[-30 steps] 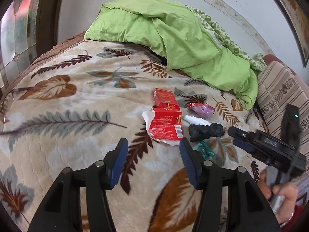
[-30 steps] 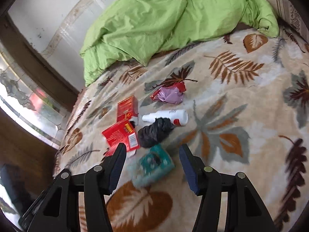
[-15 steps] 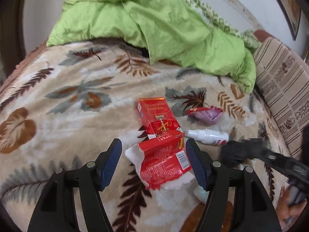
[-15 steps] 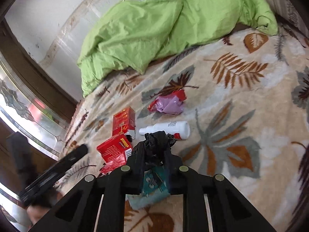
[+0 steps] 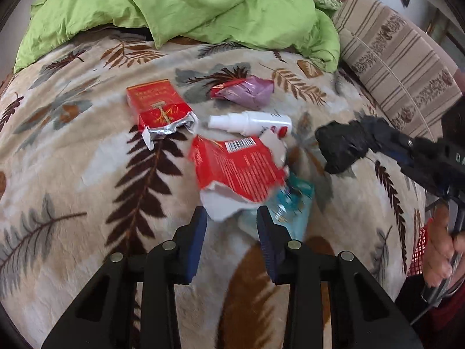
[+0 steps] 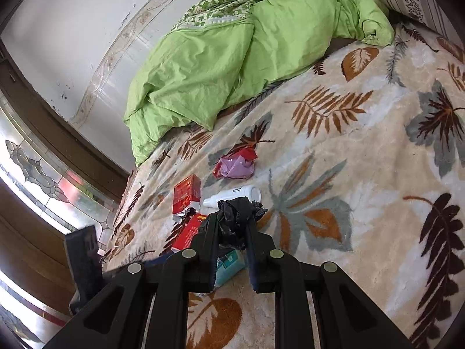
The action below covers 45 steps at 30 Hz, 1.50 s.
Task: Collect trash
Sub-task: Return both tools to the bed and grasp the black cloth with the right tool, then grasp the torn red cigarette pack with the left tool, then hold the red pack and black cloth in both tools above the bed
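Trash lies on the leaf-patterned blanket (image 5: 72, 174). My left gripper (image 5: 231, 221) points down at a torn red carton (image 5: 235, 171). Its jaws are closing, the carton's white torn edge is between them, and the pads do not press on it. A teal packet (image 5: 290, 203) lies partly under the carton. Beyond are a red cigarette pack (image 5: 158, 107), a white spray bottle (image 5: 252, 122) and a purple and red wrapper (image 5: 247, 91). My right gripper (image 6: 232, 224) is shut on a crumpled black bag (image 6: 235, 215). The left wrist view shows that bag (image 5: 340, 148) to the right of the bottle.
A green quilt (image 5: 189, 3) is heaped at the head of the bed, and a striped pillow (image 5: 398, 58) lies at the right. A hand (image 5: 438, 247) holds the right gripper's handle beside something of red mesh (image 5: 418, 250). A patterned window (image 6: 32, 174) is at the left.
The left gripper came down and forward over the torn carton, and its jaws narrowed. The right gripper shut on the black bag and carried it to the right, away from the bottle.
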Each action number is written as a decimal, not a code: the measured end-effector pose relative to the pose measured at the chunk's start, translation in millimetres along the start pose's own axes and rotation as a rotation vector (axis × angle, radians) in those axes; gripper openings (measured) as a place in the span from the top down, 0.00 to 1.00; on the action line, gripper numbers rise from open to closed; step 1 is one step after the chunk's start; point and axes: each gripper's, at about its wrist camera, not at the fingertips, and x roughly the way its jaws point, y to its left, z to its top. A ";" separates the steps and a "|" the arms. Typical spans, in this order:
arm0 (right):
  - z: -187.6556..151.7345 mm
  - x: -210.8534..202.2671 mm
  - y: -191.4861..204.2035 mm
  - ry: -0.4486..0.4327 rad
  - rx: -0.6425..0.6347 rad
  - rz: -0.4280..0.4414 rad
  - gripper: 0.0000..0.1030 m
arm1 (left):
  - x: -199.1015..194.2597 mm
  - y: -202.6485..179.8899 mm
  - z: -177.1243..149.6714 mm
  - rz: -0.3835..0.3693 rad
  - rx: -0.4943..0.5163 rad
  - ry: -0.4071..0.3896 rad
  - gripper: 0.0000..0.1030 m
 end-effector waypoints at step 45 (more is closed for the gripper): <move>-54.7 -94.6 51.5 -0.081 -0.270 -0.025 0.83 | -108.1 -103.0 -56.4 0.484 -0.042 -0.417 0.87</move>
